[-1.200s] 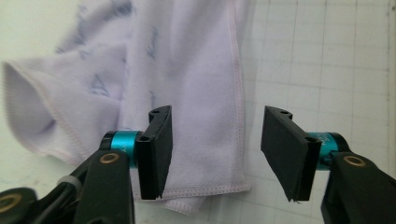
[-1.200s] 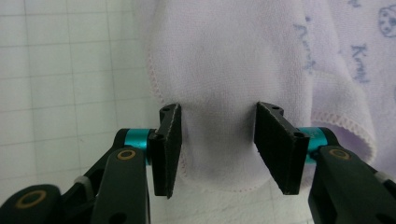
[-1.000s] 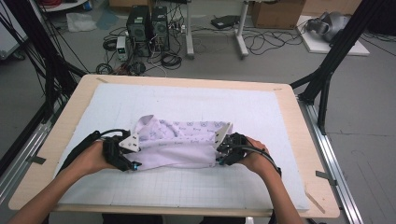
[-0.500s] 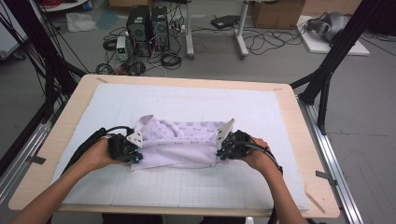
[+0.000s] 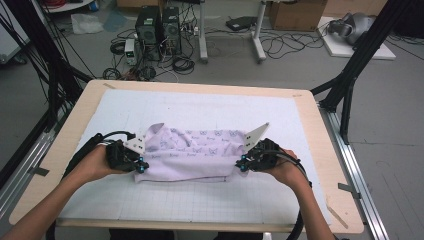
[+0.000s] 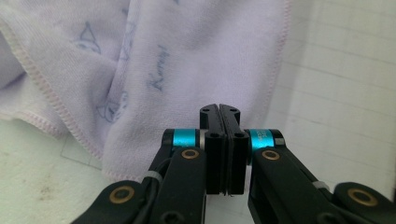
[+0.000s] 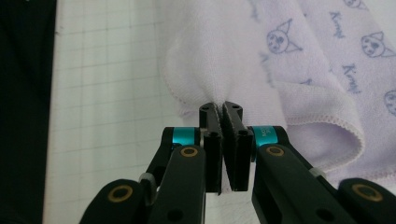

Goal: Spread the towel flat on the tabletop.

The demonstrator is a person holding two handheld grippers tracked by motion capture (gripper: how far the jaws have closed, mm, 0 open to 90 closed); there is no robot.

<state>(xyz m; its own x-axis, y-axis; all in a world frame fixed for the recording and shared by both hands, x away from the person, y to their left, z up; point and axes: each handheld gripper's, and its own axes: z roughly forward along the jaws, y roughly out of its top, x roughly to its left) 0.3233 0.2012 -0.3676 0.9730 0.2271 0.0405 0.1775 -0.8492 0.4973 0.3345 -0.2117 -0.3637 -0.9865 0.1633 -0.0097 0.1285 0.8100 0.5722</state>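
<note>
A soft lilac terry towel printed with small cat faces [image 5: 192, 155] lies bunched in the middle of the white gridded mat [image 5: 210, 107] on the pale wooden table [image 5: 320, 150]. The left gripper [image 5: 137, 166] has its jaws pinched together on the towel's left edge, and the right gripper [image 5: 242, 164] clamps cloth at the right edge.

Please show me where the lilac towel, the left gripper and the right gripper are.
lilac towel [image 5: 192, 152]: high view, its printed middle.
left gripper [image 6: 219, 109]: left gripper view, tips of its closed jaws.
right gripper [image 7: 219, 107]: right gripper view, jaw tips pinching towel.
</note>
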